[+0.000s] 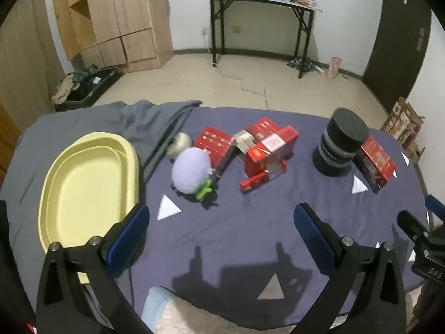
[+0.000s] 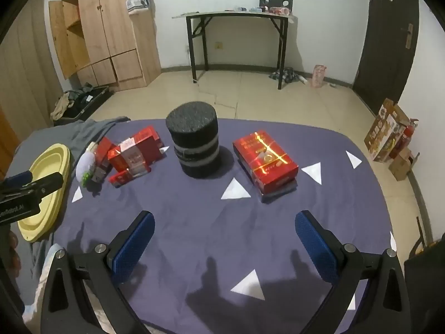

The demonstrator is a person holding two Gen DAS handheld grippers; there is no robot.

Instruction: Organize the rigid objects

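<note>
Left wrist view
- Claw: the left gripper (image 1: 221, 224) hangs over the purple cloth (image 1: 236, 231) with jaws spread wide and nothing between them.
- Container: the yellow tray (image 1: 52, 183) lies at the left on a grey blanket (image 1: 144, 122); nothing lies in it, and its near end is covered by the left finger.
- Task things: a pile of red boxes (image 1: 267, 150) sits mid-table, leaning on each other; a lone red box (image 1: 376, 161) lies at the right, touching the black foam cylinder (image 1: 343, 144).
- Others: a pale plush toy (image 1: 190, 171) with a green part lies just left of the pile, a tape roll (image 1: 180, 143) behind it.
- Cut off: the right gripper (image 1: 422, 236) pokes in at the right edge, only partly seen.

Right wrist view
- Claw: the right gripper (image 2: 225, 236) is likewise spread wide, empty, above the cloth.
- Container: the tray (image 2: 59, 153) shows at the far left, partly hidden by the left gripper (image 2: 30, 186).
- Task things: the lone box (image 2: 265, 161) lies right of the cylinder (image 2: 196, 147), tilted on something dark beneath it; the pile (image 2: 133, 153) is to the left.
- Hard to tell: the plush toy (image 2: 84, 164) is half hidden by the boxes.
</note>
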